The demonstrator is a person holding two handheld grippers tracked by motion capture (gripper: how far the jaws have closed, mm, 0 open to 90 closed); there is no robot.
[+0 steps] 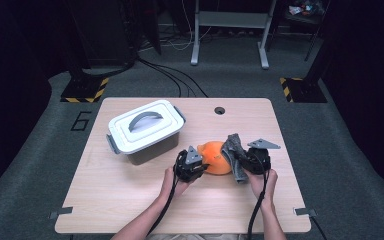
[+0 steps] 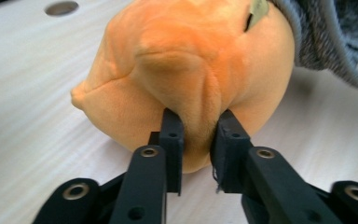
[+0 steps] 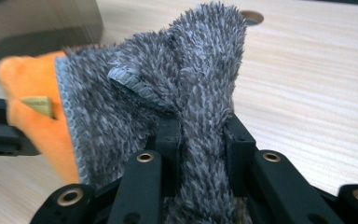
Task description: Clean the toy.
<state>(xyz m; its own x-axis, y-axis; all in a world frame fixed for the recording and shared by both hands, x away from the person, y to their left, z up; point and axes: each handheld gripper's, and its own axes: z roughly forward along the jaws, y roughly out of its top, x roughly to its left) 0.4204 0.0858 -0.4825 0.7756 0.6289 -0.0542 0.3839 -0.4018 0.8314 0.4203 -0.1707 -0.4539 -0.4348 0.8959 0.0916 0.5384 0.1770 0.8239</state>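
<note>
- Centre of the pale wooden surface (image 1: 130, 195): a round orange plush toy (image 1: 216, 157) with a shaggy grey fleece cloth (image 1: 235, 155) draped against its right side.
- Left gripper (image 2: 196, 140) has its fingers (image 2: 173, 140) closed narrow on a pinched fold of the orange plush; the pile bunches up between them.
- Right gripper (image 3: 200, 140) clamps a gathered ridge of the grey cloth, fibres spilling over both fingers.
- Both look light, soft and squashy, not fragile; the fabric will likely stretch before the toy's body follows, so a deep pinch near a seam holds best.
- A lidded white plastic box (image 1: 145, 130) with a grey handle sits apart, back left.
</note>
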